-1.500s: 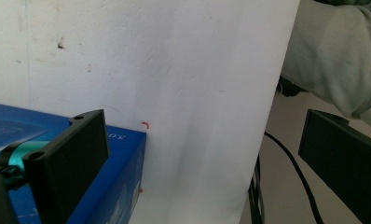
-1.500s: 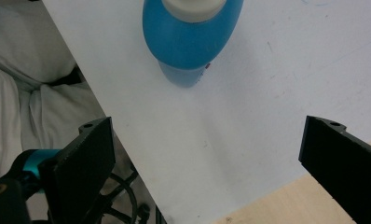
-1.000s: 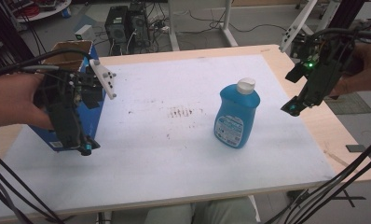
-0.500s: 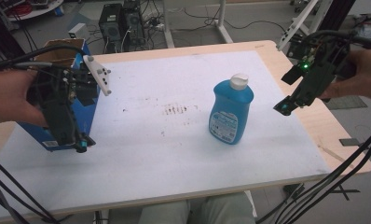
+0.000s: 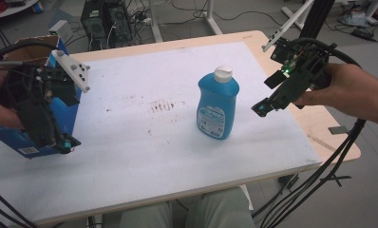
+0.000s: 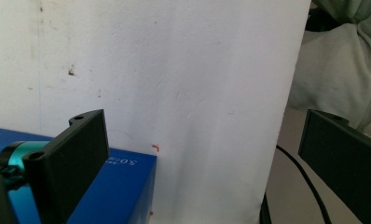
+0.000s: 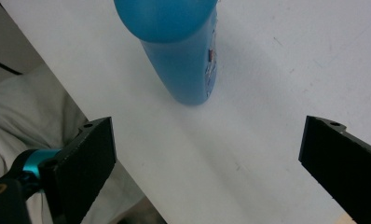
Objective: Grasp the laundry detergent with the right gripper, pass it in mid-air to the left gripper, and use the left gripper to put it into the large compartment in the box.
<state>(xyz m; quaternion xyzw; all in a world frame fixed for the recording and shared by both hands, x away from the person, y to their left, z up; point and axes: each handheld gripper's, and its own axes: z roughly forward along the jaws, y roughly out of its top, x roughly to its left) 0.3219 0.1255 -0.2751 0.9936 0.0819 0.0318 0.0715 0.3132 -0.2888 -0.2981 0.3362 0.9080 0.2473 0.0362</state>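
A blue bottle (image 5: 217, 107) with a white cap stands upright right of the table's middle. My right gripper (image 5: 264, 108) hovers open a short way to its right, jaws pointing at it. The right gripper view puts the bottle (image 7: 183, 56) ahead of the wide-open right gripper (image 7: 209, 128), apart from both jaws. At the table's left edge stands a blue carton (image 5: 21, 142) with an open top. My left gripper (image 5: 66, 145) is held over its near right side. In the left gripper view, the open left gripper (image 6: 204, 121) has the blue carton (image 6: 113, 186) below one jaw.
The white table top (image 5: 130, 156) has dark smudges (image 5: 161, 105) near its middle and a bare wooden strip (image 5: 329, 137) along its right edge. Computer cases (image 5: 101, 19) and cables sit on the floor behind. The person's knees (image 5: 192, 213) are at the front edge.
The whole scene has slid left in the high view. My right gripper has come slightly closer to the bottle. The left gripper stays by the carton.
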